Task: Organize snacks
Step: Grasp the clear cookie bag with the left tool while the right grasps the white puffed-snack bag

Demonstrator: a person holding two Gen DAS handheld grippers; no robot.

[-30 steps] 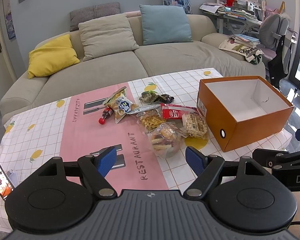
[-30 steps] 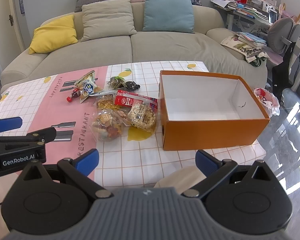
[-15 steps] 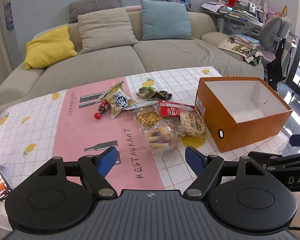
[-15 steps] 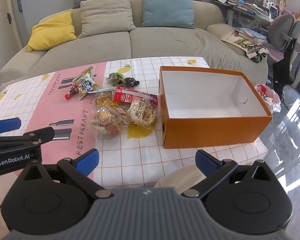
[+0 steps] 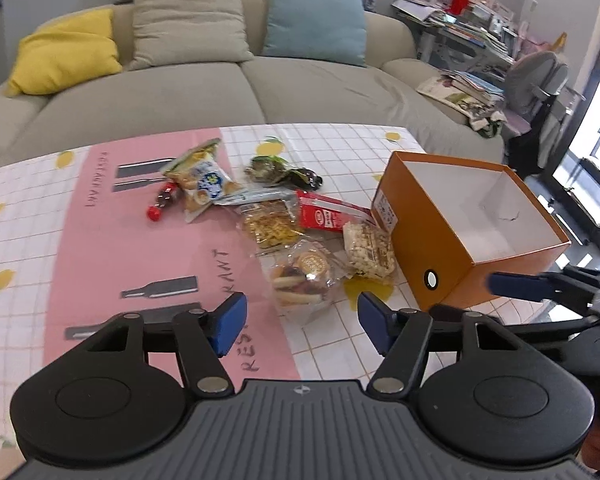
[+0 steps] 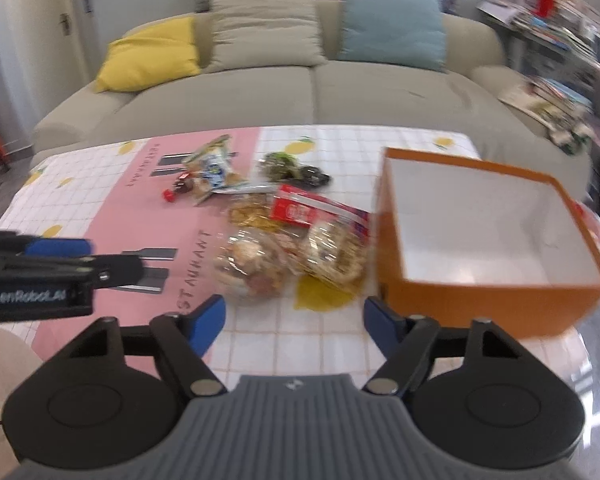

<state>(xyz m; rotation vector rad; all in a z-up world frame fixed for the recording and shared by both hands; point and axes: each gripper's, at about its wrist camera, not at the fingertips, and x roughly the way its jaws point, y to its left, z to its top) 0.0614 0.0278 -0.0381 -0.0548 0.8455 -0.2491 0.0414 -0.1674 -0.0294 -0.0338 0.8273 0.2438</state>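
Note:
A heap of snack packets lies mid-table: a clear cookie bag [image 5: 300,280] [image 6: 252,264], a rice-cracker bag [image 5: 370,250] [image 6: 334,250], a red packet [image 5: 324,214] [image 6: 300,210], a yellow cracker bag [image 5: 270,226], a blue-and-yellow chip bag [image 5: 204,180] [image 6: 214,170], dark wrapped sweets [image 5: 280,170] and a small red-capped bottle [image 5: 162,202]. An empty orange box [image 5: 432,240] [image 6: 488,308] stands right of them. My left gripper [image 5: 298,324] is open and empty just short of the cookie bag. My right gripper [image 6: 294,320] is open and empty, near the cookie bag and the box corner.
The table [image 5: 40,240] wears a pink and white checked cloth. A beige sofa [image 5: 180,96] with yellow, beige and teal cushions runs behind it. A cluttered desk and grey chair [image 5: 540,80] stand at the right.
Both grippers have moved forward toward the snack heap, the right one also swinging left; the right view is now blurred. Both stay open and nothing has been picked up.

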